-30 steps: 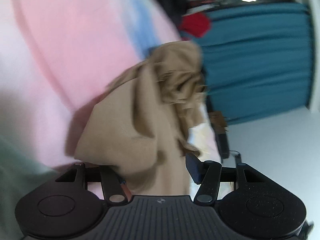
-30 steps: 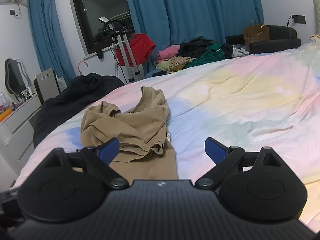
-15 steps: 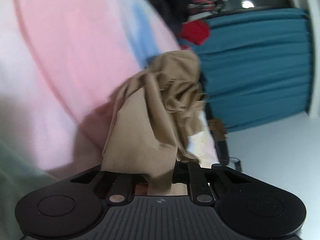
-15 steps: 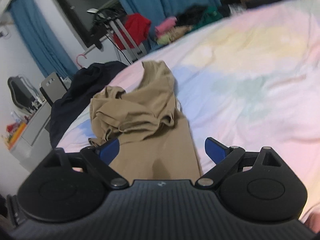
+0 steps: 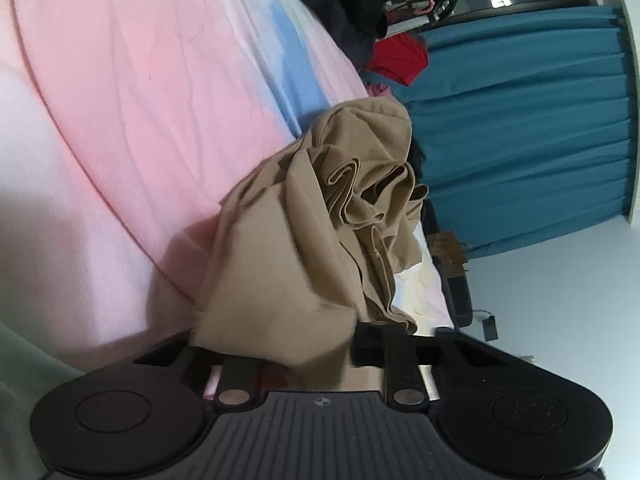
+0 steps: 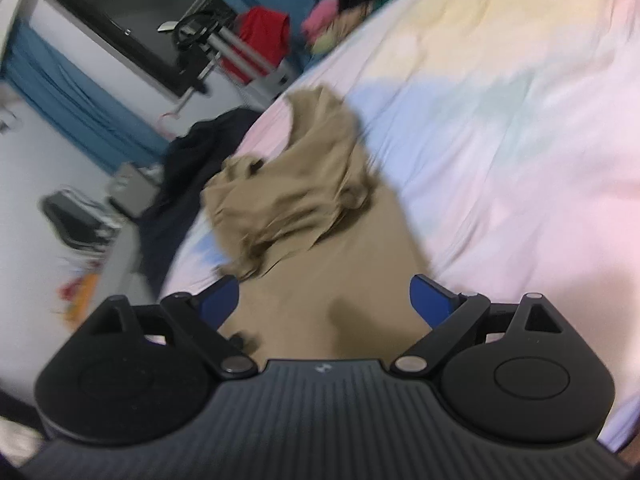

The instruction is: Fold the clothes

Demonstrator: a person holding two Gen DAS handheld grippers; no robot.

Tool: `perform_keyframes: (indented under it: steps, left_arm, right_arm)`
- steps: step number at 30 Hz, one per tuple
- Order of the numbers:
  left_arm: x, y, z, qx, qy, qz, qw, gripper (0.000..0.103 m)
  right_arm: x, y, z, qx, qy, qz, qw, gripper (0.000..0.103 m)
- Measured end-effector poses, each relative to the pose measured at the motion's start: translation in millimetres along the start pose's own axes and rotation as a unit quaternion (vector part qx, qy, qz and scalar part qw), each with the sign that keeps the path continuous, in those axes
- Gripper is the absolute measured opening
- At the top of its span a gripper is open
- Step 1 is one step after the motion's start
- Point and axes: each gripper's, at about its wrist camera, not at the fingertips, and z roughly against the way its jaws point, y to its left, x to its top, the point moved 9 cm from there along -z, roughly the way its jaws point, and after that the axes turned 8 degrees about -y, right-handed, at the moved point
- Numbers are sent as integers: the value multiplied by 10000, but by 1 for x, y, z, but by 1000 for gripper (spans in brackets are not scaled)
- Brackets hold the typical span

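Holding a pinch of the crumpled tan cloth garment (image 5: 304, 264), the left hand-held gripper (image 5: 316, 344) has just been closing, and its fingers are now close together on the near edge, with cloth draped over them. The right hand-held gripper (image 6: 324, 300) has its blue-tipped fingers (image 6: 219, 298) wide apart, with nothing between them. It hangs over the flat near part of the same garment (image 6: 320, 240).

The garment lies on the bed with the soft pink, blue and yellow sheet (image 6: 500, 120). Its near part is smooth and its far part is bunched in a heap.

Here is what could go wrong. I think the left pinch is small, so the cloth could slip out if it is pulled hard. The right one could grab two layers at once, and then the fold would come out lumpy. The far heap could drag along and stay messy.

Farther off, a dark pile of clothes (image 6: 192, 168) sits at the bed's edge. A red cloth (image 6: 264, 36) hangs on a metal rack by the teal curtains (image 5: 520, 128).

I see no box, basket or bin for clothes here.
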Motion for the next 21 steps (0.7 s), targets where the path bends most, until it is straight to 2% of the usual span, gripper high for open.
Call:
perform_keyframes:
  steps: [3, 6, 8, 10, 12, 15, 17, 19, 20, 21]
  left_arm:
    - [1, -2, 3, -13, -42, -20, 10000, 12]
    - [4, -8, 7, -104, -116, -71, 9999, 12]
    - [6, -12, 11, -195, -170, -53, 9997, 11]
    - [8, -13, 13, -254, -192, 19, 9995, 11]
    - [9, -13, 15, -304, -209, 83, 9993, 11]
    - [9, -13, 18, -330, -204, 133, 9992, 11]
    - [8, -15, 18, -326, -191, 100, 9992, 11]
    - [9, -18, 19, -331, -193, 17, 9993, 11]
    - [9, -19, 19, -339, -197, -28, 9992, 11]
    - [10, -22, 20, -335, -200, -83, 9992, 11]
  right_arm:
    - [-27, 1, -8, 372, 602, -762, 9946, 94]
    - [-54, 2, -16, 699, 1211, -1526, 9783, 94]
    - [-70, -1, -22, 702, 1449, -1862, 9692, 94]
    - [-79, -9, -29, 541, 1477, -1988, 9673, 94]
    - [-75, -21, -31, 332, 1202, -2049, 9708, 94]
    - [-56, -39, -30, 41, 576, -2128, 9754, 74]
    - [-47, -47, -34, -171, 284, -1970, 9798, 70]
    - [-43, -47, -38, -306, 166, -1834, 9824, 48]
    - [-40, -46, -37, -335, 93, -1761, 9838, 40]
    - [-36, -44, -36, -337, 14, -1671, 9854, 27]
